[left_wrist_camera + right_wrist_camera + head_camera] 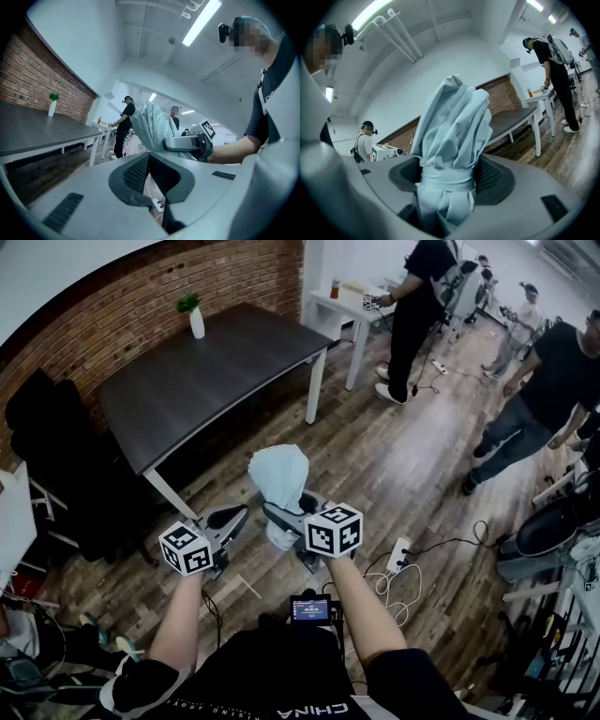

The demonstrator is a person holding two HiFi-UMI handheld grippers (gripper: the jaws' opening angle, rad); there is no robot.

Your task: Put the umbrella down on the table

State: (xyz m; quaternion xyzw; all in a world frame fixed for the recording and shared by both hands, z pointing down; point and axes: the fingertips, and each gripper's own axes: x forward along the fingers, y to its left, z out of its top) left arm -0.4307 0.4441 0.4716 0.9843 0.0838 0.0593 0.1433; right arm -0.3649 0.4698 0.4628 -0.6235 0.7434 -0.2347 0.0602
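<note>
A folded pale blue umbrella (279, 479) stands upright in my right gripper (284, 515), which is shut on it at its wrapped strap. In the right gripper view the umbrella (450, 136) fills the gap between the jaws of the right gripper (447, 180) and hides what lies beyond. My left gripper (228, 521) is open and holds nothing, just left of the umbrella. Seen from the left gripper (151, 176), the umbrella (152, 124) rises above the right gripper (187, 143). The dark grey table (216, 371) lies ahead, across a strip of wood floor.
A small plant in a white vase (194, 317) stands at the table's far edge. Black chairs (66, 456) crowd the left. A white desk (352, 306) and standing people (553, 381) are at the right. A power strip with cables (398, 554) lies on the floor.
</note>
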